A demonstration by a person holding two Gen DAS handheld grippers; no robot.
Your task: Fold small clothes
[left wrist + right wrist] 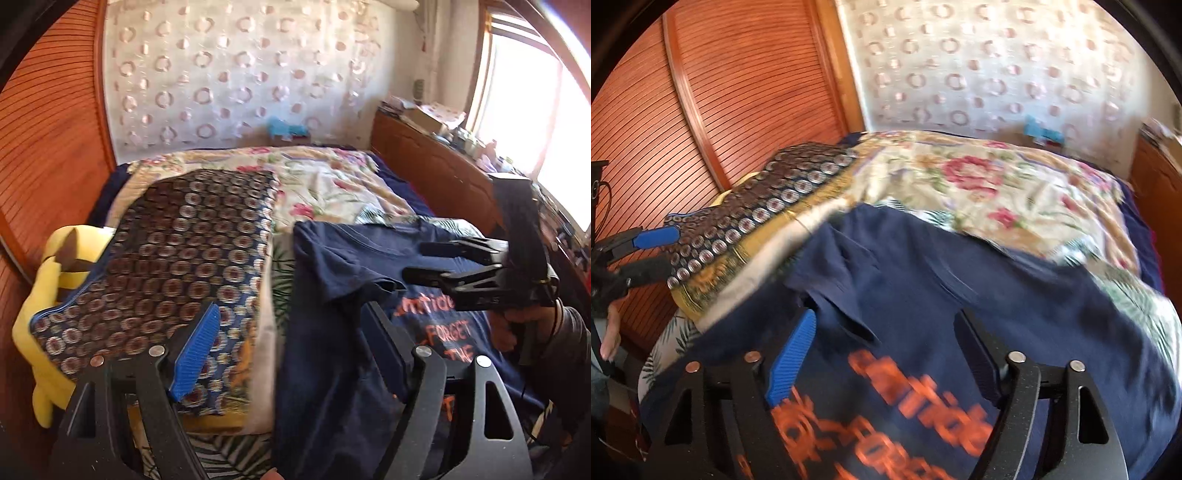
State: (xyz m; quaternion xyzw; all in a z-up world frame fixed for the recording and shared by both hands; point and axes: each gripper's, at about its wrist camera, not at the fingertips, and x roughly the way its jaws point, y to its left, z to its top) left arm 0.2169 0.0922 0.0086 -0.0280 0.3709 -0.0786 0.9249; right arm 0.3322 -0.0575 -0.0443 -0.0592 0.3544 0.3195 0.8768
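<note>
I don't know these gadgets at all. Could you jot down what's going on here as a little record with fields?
Place: a bed with a floral bedspread, beside a slatted wooden wardrobe door
Garment: navy blue T-shirt with orange lettering, lying spread and rumpled on the bed, not yet folded
Left gripper: open, above the shirt's edge, holding nothing
Right gripper: open, over the shirt's printed front, holding nothing
Nearby: a dark circle-patterned cushion left of the shirt; a yellow cloth beyond it
</note>
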